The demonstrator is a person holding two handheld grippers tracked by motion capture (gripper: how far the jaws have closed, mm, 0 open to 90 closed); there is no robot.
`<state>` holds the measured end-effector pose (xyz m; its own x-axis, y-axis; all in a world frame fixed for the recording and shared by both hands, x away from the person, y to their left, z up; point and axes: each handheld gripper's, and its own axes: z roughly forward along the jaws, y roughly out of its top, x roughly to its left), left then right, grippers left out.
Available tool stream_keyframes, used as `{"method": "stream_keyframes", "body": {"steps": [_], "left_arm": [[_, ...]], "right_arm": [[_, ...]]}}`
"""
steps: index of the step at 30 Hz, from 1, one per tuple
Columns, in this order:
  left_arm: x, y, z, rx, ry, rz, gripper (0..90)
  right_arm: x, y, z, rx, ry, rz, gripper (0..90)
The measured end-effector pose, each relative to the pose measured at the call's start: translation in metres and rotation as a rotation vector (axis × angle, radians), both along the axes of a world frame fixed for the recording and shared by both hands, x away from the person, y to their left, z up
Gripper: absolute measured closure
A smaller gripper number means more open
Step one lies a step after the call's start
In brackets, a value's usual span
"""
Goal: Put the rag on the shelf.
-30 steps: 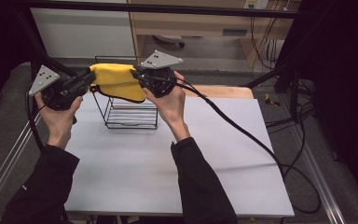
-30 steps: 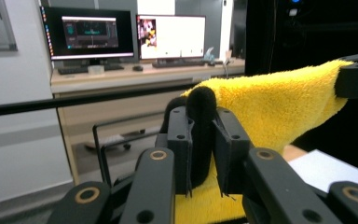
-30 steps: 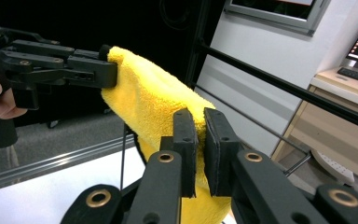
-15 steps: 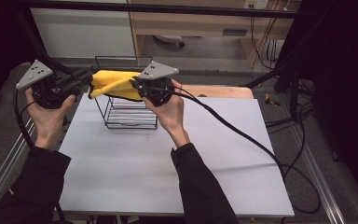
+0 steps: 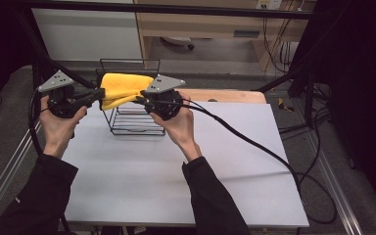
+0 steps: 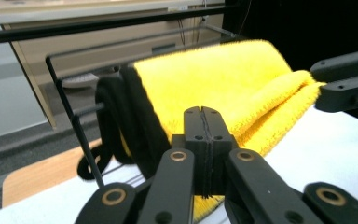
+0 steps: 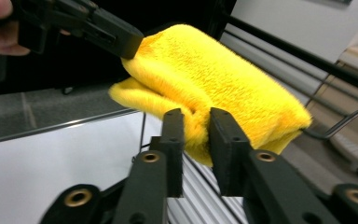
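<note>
- While the white table [image 5: 176,181] lies bare nearest the person, both sleeves come in over its near edge toward the wire basket [image 5: 129,120], which stands at the table's far left.
- Left of the basket, the left gripper [image 5: 99,93] points at it. In the left gripper view its jaws [image 6: 203,140] have just been closing and now meet pad to pad, with a little yellow pile showing below them; whether they pinch the cloth I cannot tell.
- Right of the basket, the right gripper [image 5: 139,99] reaches in from the other side. Its jaws have just been opening; in the right gripper view [image 7: 196,140] they stand slightly apart with a fold of the cloth between the pads, still touching both.
- Over the basket's top, the yellow cloth [image 5: 122,87] hangs folded between the two grippers, above the wire floor.
- Beyond the basket, a wooden board [image 5: 225,95] lies along the table's far edge.
</note>
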<state>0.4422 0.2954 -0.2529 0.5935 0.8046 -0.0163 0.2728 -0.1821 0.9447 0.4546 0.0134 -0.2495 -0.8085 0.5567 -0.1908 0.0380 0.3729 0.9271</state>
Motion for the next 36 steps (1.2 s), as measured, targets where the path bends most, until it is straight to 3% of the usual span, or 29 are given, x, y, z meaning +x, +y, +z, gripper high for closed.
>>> {"method": "stream_keyframes", "body": {"steps": [5, 7, 12, 15, 20, 25, 29, 36], "left_arm": [[0.003, -0.001, -0.012, 0.024, 0.003, 0.001, 90.0], [0.004, -0.002, -0.017, 0.035, 0.005, -0.001, 89.9], [0.007, -0.005, -0.026, 0.048, 0.005, -0.009, 89.8], [0.010, -0.006, -0.032, 0.060, 0.009, -0.004, 89.8], [0.017, -0.007, -0.040, 0.048, 0.016, 0.003, 89.7], [0.019, -0.008, -0.041, 0.047, 0.008, 0.000, 88.0], [0.013, -0.006, -0.040, 0.039, 0.003, -0.015, 84.2], [0.000, -0.005, -0.051, 0.068, 0.026, -0.030, 65.4]], "right_arm": [[0.003, 0.000, 0.002, 0.069, 0.033, 0.011, 68.0], [0.006, 0.000, 0.002, 0.092, 0.054, 0.013, 70.3], [0.016, 0.005, -0.013, 0.061, 0.136, -0.010, 87.3], [0.023, 0.004, -0.025, 0.069, 0.175, -0.030, 89.6], [0.031, 0.002, -0.039, 0.066, 0.192, -0.061, 88.9], [0.033, 0.002, -0.042, 0.068, 0.189, -0.063, 85.9], [0.026, -0.001, -0.039, 0.082, 0.180, -0.031, 79.5], [0.008, -0.025, -0.039, 0.107, 0.187, -0.008, 62.3]]}}
